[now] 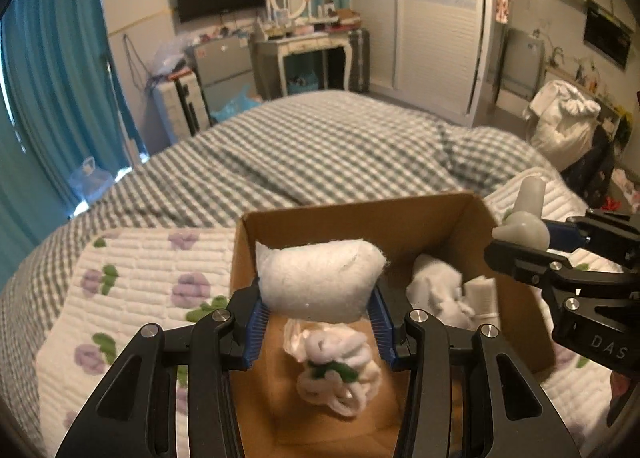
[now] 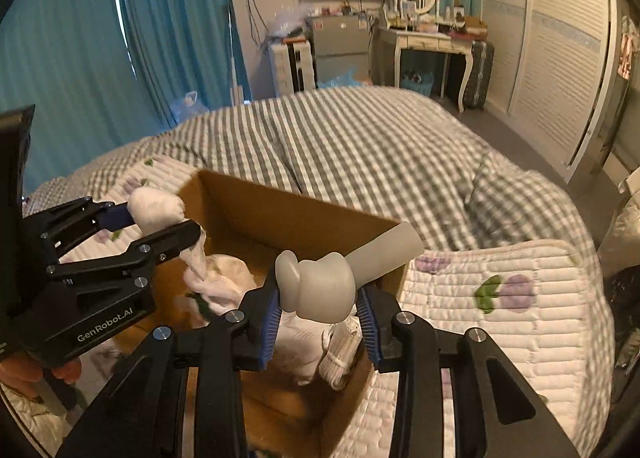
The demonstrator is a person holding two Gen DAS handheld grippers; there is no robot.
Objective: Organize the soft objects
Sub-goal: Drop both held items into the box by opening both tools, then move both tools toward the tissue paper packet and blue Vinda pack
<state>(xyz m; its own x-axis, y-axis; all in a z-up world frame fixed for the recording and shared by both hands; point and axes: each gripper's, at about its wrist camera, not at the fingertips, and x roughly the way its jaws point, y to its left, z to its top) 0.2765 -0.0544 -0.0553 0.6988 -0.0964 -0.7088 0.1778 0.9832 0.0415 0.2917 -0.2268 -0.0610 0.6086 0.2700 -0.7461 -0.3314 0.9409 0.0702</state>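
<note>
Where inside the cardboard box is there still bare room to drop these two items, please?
The cardboard box has bare floor along its left wall and far corner. White bundles crowd its right side. The left gripper holds a white pad and the right gripper a grey rubbery piece, both over the box.

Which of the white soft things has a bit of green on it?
The white cloth bundle dangling below the left tool, over the cardboard box. It carries a green patch; the white pad pinched above it is plain.
</note>
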